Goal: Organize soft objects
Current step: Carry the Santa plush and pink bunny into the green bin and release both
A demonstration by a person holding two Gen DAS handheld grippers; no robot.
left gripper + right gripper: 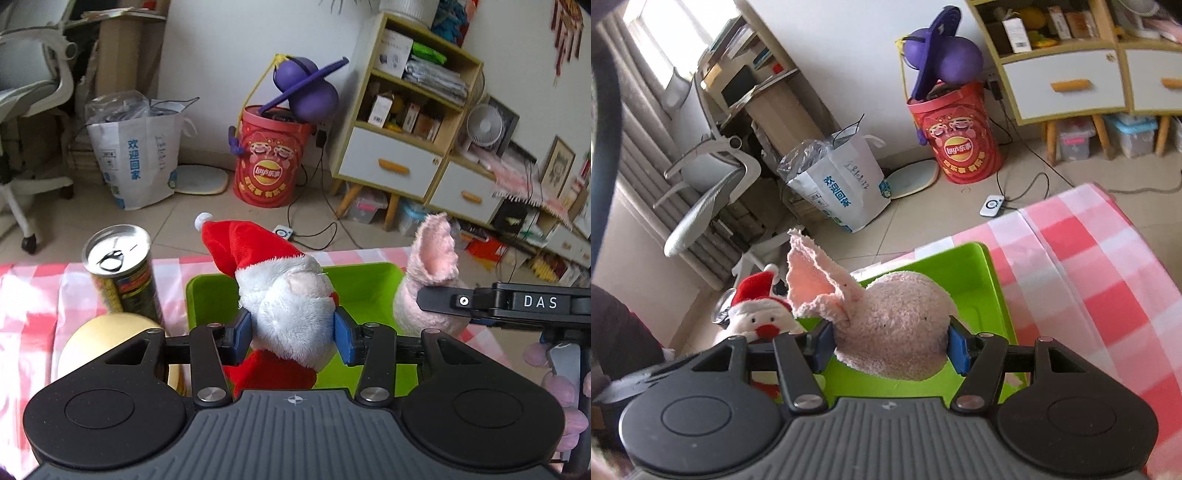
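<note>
My left gripper (293, 334) is shut on a Santa plush (284, 295) with a red hat and white beard, held over the green bin (369, 280). My right gripper (892, 345) is shut on a pink bunny plush (897, 325) with a floppy ear, also above the green bin (979, 273). In the left wrist view the pink bunny (432, 273) and the right gripper body show at the right. In the right wrist view the Santa plush (761, 314) shows at the left.
The bin sits on a table with a pink checked cloth (1089, 266). A chip can (122, 266) and a yellow round object (110, 339) stand left of the bin. Beyond the table's far edge are the floor, a red Lay's drum (271, 158), a white bag (138, 158) and a shelf (406, 122).
</note>
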